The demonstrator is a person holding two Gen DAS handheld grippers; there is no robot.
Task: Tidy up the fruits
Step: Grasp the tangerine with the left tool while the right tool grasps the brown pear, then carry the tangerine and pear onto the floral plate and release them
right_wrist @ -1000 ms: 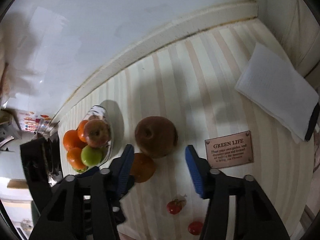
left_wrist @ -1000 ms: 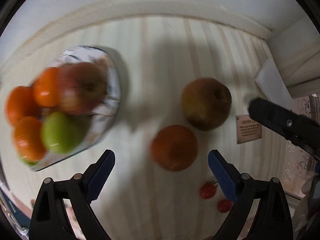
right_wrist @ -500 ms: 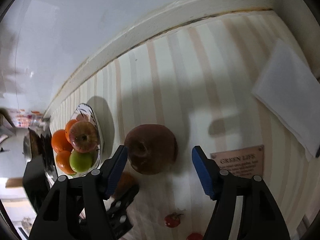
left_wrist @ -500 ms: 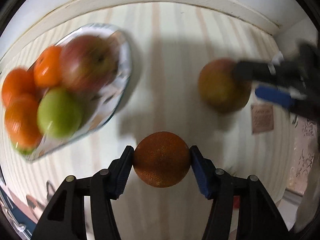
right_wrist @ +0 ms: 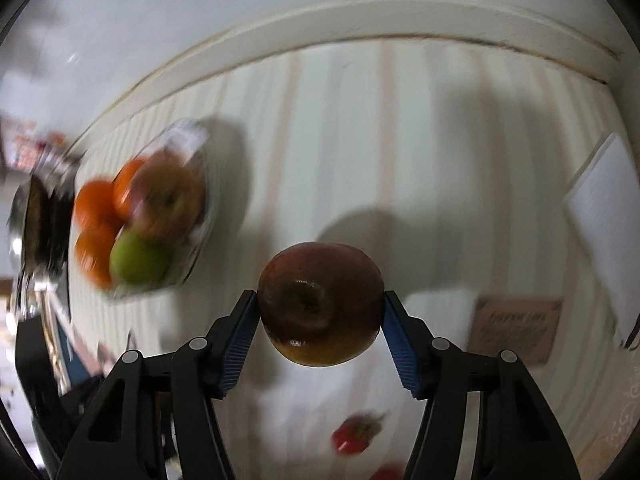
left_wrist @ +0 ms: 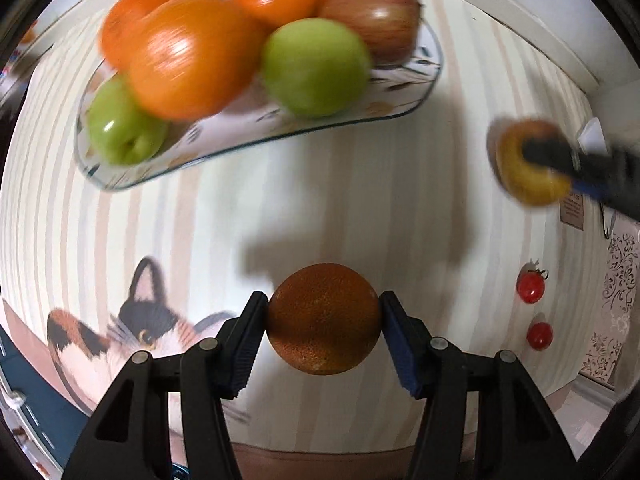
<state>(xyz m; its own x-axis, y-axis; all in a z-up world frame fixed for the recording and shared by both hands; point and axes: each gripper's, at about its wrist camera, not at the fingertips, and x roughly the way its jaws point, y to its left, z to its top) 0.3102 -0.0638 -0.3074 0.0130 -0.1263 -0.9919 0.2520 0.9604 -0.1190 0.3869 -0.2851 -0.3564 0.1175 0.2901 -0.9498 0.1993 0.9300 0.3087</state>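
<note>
My left gripper (left_wrist: 323, 324) is shut on a dark orange (left_wrist: 323, 320) and holds it above the striped tabletop (left_wrist: 360, 200), in front of a patterned fruit plate (left_wrist: 416, 92). The plate holds oranges (left_wrist: 188, 56), green apples (left_wrist: 316, 66) and a red apple (left_wrist: 372, 12). My right gripper (right_wrist: 319, 306) is shut on a brown apple (right_wrist: 319, 304), lifted off the table. That apple (left_wrist: 528, 164) also shows at the right of the left wrist view. The plate (right_wrist: 200, 140) lies to the left in the right wrist view.
Two cherry tomatoes (left_wrist: 530, 286) (left_wrist: 539, 335) lie on the table at the right. A small brown sign (right_wrist: 516, 328) and a white folded cloth (right_wrist: 608, 216) lie farther right. A cat-print mat (left_wrist: 120, 320) covers the near left. A wall rim (right_wrist: 360, 36) runs along the back.
The left gripper has closed on the orange, lifted it and swung toward the fruit plate. The right gripper has closed on the brown apple and raised it off the table.
</note>
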